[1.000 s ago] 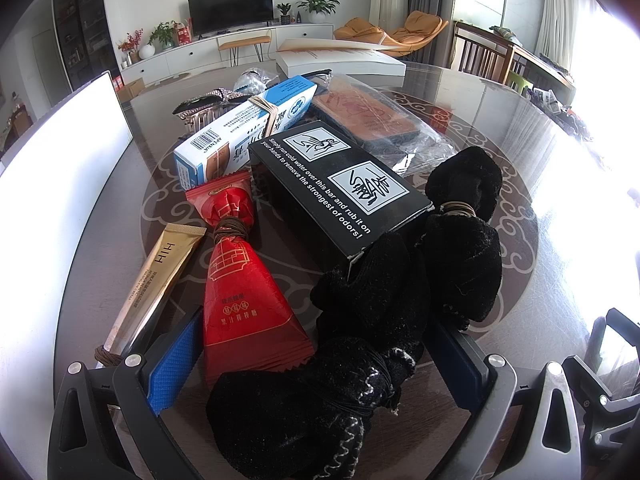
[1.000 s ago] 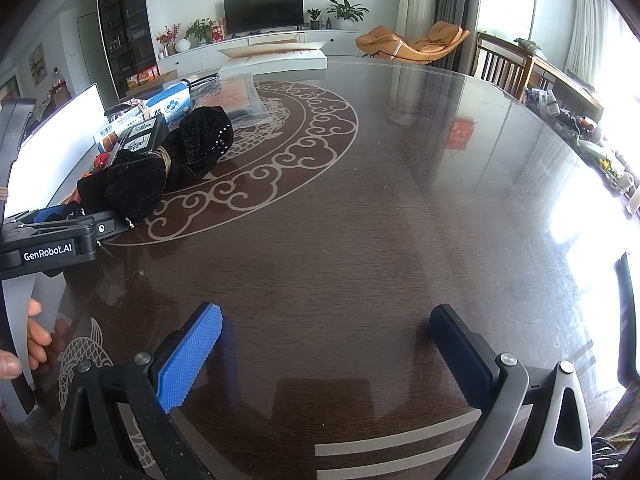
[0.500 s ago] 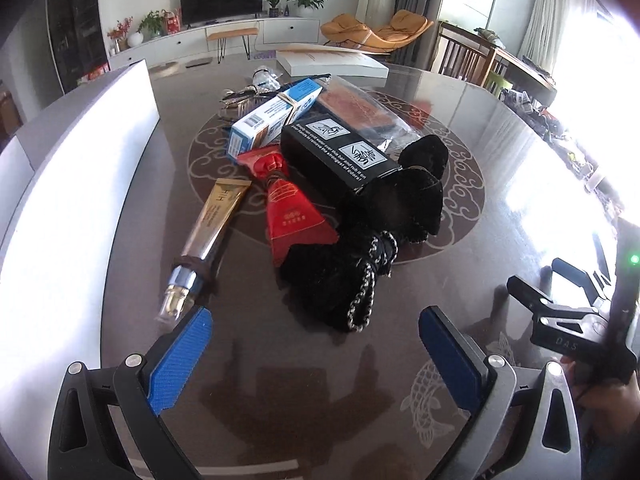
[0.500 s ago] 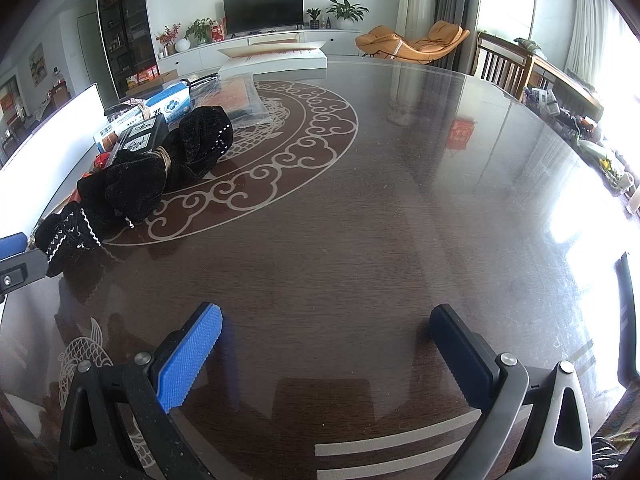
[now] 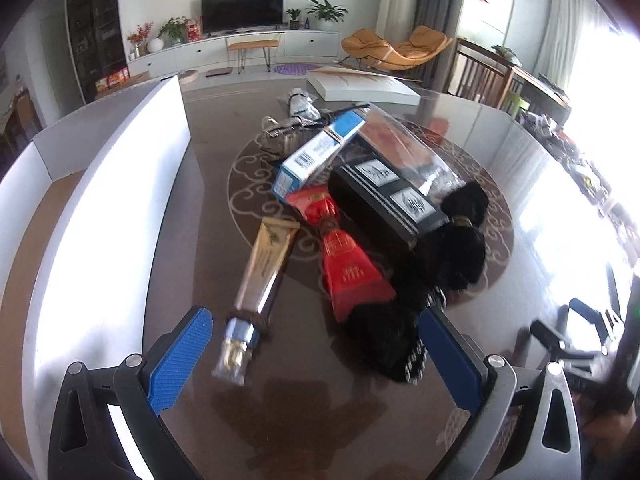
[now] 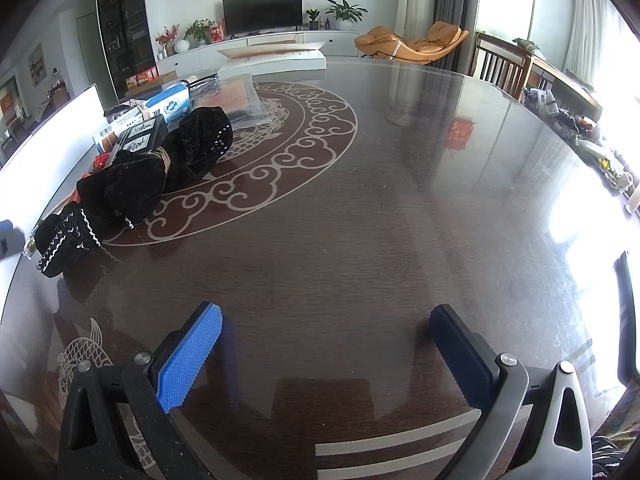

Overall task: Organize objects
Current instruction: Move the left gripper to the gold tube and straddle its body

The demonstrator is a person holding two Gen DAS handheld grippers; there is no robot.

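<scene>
The table [image 6: 400, 208], dark, glossy and inlaid with a pale scroll ring, carried everything; its right half lay bare, which I judged to be room kept for sorting. A white open box [image 5: 120, 184] stood along the left edge, near the pile, probably the intended receptacle. The objects sat heaped on the ring: a black printed carton [image 5: 384, 200] leaning across a blue-and-white carton [image 5: 316, 152]; a clear-wrapped flat pack [image 5: 400, 144] behind them; a black knitted garment [image 5: 432, 272], bundled and tied, draped over the pile's near right side; a red pouch [image 5: 348, 272] and a gold tube [image 5: 264, 264] pointing toward me. I held the left gripper [image 5: 316, 356] above the table just short of the pile, jaws wide apart and empty, the tube's capped end and the garment's hem lying between its pads, a stance that suited picking either; the right gripper [image 6: 324, 348] hung over bare table well apart from the pile, jaws likewise spread and holding nothing.
</scene>
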